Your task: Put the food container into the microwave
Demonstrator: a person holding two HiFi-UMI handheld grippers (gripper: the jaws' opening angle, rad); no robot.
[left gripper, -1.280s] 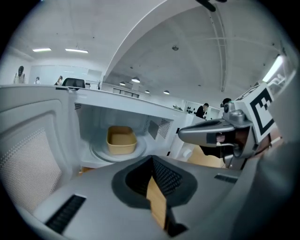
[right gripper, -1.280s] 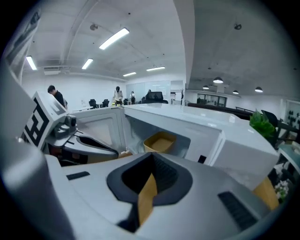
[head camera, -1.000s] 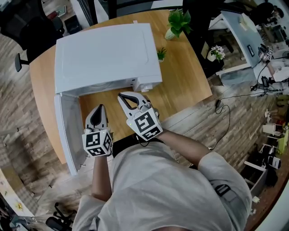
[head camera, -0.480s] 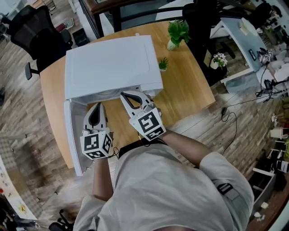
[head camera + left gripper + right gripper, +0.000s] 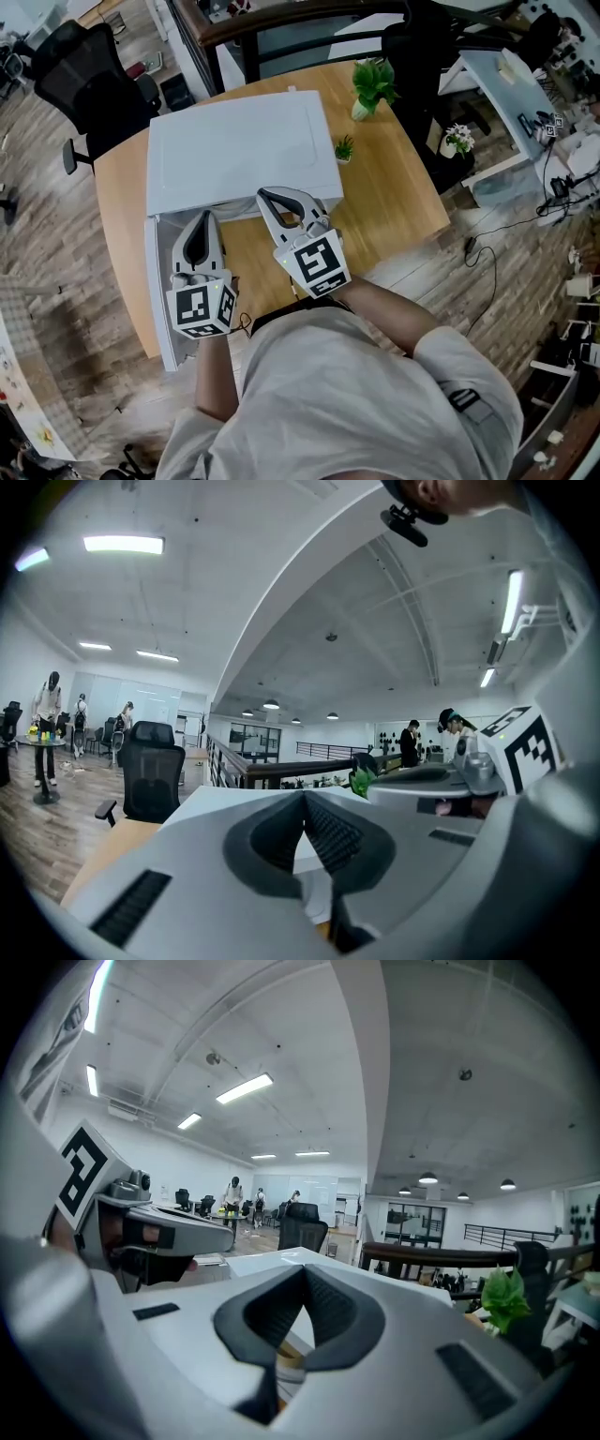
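The left gripper (image 5: 202,220) and the right gripper (image 5: 269,197) hang before the open microwave (image 5: 239,150) in the head view, perhaps to reach its door (image 5: 159,291). Each gripper view shows jaws pressed together, holding nothing. The food container I cannot see; maybe it sits inside.

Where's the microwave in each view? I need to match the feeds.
Head view: microwave, upper centre.
Left gripper view: its white top just beyond the jaws, left of centre.
Right gripper view: its white top beyond the jaws, centre.
Shared landmark: the leafy potted plant.
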